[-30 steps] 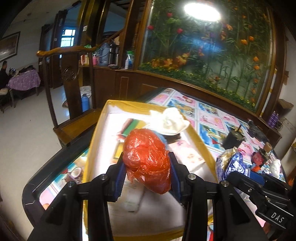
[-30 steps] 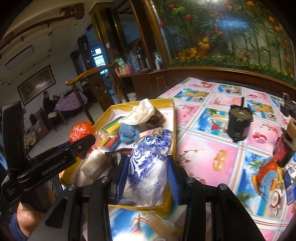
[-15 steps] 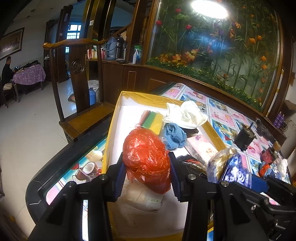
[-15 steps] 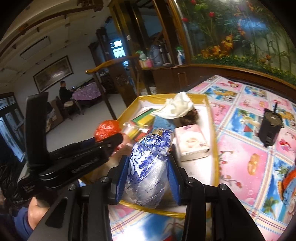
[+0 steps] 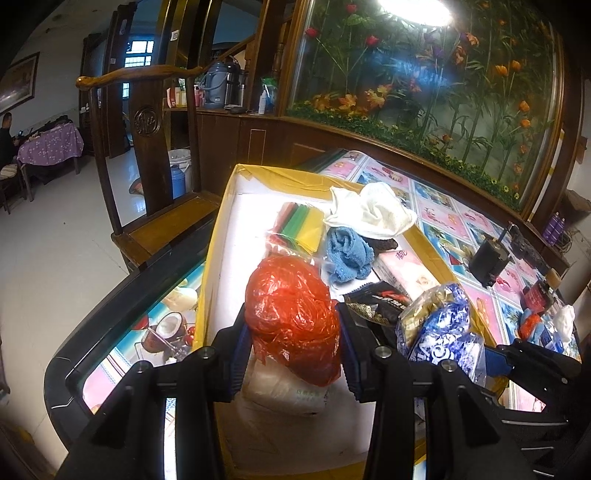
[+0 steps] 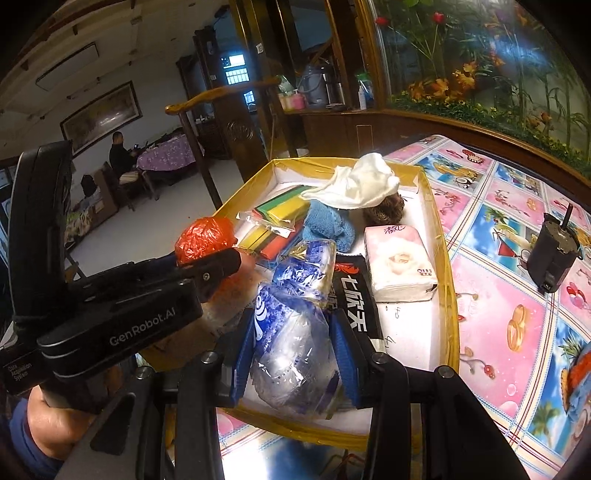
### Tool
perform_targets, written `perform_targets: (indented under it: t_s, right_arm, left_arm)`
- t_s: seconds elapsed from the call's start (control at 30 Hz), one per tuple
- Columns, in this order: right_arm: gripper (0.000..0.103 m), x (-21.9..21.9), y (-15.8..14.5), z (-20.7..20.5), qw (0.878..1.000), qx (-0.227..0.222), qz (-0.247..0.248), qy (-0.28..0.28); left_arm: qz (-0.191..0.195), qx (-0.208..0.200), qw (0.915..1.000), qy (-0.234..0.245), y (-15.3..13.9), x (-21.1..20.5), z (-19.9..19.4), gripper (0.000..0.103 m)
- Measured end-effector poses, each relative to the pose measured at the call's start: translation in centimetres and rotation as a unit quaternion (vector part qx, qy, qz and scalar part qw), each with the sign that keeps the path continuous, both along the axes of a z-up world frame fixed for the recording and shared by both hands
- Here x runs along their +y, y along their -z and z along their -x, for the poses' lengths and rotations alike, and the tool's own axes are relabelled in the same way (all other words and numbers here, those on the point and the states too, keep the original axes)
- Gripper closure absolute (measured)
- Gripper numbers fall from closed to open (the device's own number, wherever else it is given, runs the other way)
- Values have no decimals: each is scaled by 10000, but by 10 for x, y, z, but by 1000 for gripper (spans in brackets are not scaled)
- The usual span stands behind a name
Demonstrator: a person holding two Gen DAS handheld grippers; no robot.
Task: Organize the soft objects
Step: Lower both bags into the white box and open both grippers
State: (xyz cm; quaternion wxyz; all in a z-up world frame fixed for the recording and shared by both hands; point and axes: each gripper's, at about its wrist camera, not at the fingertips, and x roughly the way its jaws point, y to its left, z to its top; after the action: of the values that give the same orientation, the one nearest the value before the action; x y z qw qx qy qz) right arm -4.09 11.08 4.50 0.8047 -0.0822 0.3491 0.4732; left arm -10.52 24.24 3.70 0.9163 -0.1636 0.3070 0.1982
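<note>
Both tools advanced over yellow-rimmed box (image 5: 218, 236), left tool (image 5: 293, 354) pinching crinkled red bag (image 5: 291, 314), right tool (image 6: 295, 354) pinching glossy blue-white bag (image 6: 291, 332)

Your red plastic bag (image 5: 293, 317) hides most of the white packet (image 5: 280, 387) beneath it; the white cloth (image 6: 356, 182) covers part of the brown object (image 6: 384, 210)

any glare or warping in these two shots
Left wrist view: a ceiling lamp blows out white at the top edge, and its light washes out the tray floor. Right wrist view: no such hotspot, dimmer room. Both views: fisheye bends the edges and the corners go black.
</note>
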Motion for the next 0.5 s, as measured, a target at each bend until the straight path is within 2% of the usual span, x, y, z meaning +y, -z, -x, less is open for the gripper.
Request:
perform_targets:
  t_s: [0.3,0.43,0.5]
  right_arm:
    - [58,1,0,9,9995,-272,72,-116]
    - [58,-1,-3,12,9993,-357,6,-133]
    - [58,-3,-4,12,9992,-376,-42,-136]
  left_arm:
    - [79,80,9999,51,4,2,-3,61]
    - [116,77,9999,19,4,3,-3,53]
    - [103,36,9999,-3,4,2,-2,52]
